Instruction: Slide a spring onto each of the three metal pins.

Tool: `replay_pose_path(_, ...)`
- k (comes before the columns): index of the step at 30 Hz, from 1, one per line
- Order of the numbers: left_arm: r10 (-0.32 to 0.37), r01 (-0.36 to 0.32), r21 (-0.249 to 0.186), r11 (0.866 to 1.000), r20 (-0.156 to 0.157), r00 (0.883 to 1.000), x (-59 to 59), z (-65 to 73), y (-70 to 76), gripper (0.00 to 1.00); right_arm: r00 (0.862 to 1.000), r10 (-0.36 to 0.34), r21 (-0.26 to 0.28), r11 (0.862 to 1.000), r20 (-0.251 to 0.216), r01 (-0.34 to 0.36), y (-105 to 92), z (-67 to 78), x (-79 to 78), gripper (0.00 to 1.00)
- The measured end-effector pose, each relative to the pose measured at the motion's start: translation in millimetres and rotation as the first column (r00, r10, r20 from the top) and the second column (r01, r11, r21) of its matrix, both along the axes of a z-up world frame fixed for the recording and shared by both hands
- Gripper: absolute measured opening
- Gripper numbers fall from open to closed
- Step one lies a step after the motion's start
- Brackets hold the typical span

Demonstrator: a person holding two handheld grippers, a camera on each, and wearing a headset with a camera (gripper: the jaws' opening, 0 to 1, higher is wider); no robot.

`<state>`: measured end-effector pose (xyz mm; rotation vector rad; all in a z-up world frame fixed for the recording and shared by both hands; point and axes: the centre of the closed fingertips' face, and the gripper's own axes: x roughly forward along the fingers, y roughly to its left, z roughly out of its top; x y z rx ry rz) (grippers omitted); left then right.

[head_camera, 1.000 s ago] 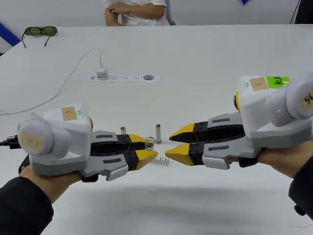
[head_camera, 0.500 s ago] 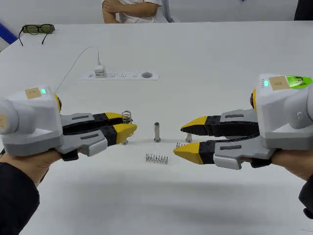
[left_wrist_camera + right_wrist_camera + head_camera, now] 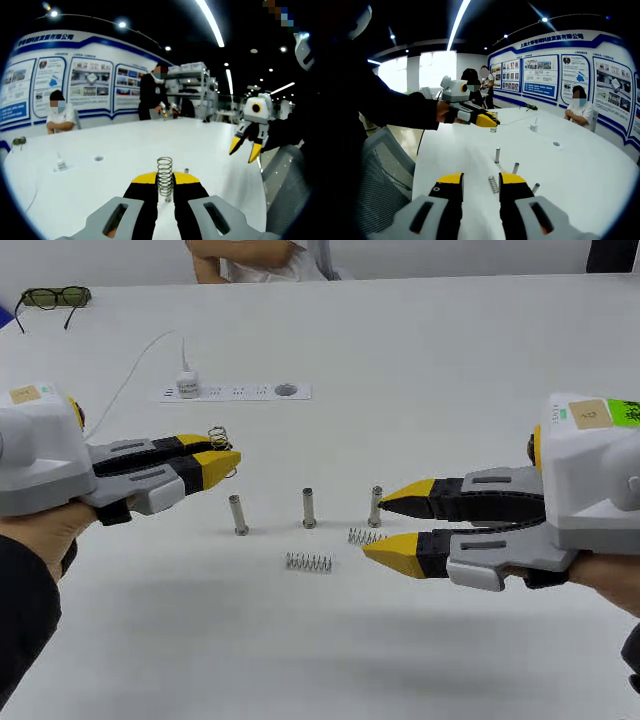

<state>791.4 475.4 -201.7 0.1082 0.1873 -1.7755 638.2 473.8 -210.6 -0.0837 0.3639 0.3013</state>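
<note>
While the left gripper (image 3: 222,452) clamps 1 spring (image 3: 219,434) above the table (image 3: 450,370), the right gripper (image 3: 378,527) gapes at a 2nd spring (image 3: 362,536); 3 bare pins (image 3: 308,507) stand toward the near edge, a 3rd spring (image 3: 308,562) before them.

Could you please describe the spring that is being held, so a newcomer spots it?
On the white table stands a row of three metal pins, with two springs lying near them. The held spring is off the table, pinched between the yellow fingers of the left gripper.

No text legible, Chinese characters on wall banner (image 3: 551,39) at 1 o'clock of right gripper view too small, tan sticker (image 3: 590,415) on right gripper (image 3: 377,526), mark blurred.
</note>
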Motion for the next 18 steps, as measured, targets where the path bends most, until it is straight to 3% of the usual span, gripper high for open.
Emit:
replay_pose_path(13,0.025,-0.023,0.064,0.998,-0.032,0.999,18.5,-33.1,-9.7,0.1,0.999,-0.036,0.025,0.999,-0.001,0.036,-5.0,-4.1,-2.7,0.29)
replay_pose_path(18,0.027,-0.023,0.077,0.997,-0.047,0.999,19.0,-41.7,-11.4,0.1,0.999,-0.043,0.031,0.999,-0.005,0.044,-6.0,-5.9,-3.7,0.29)
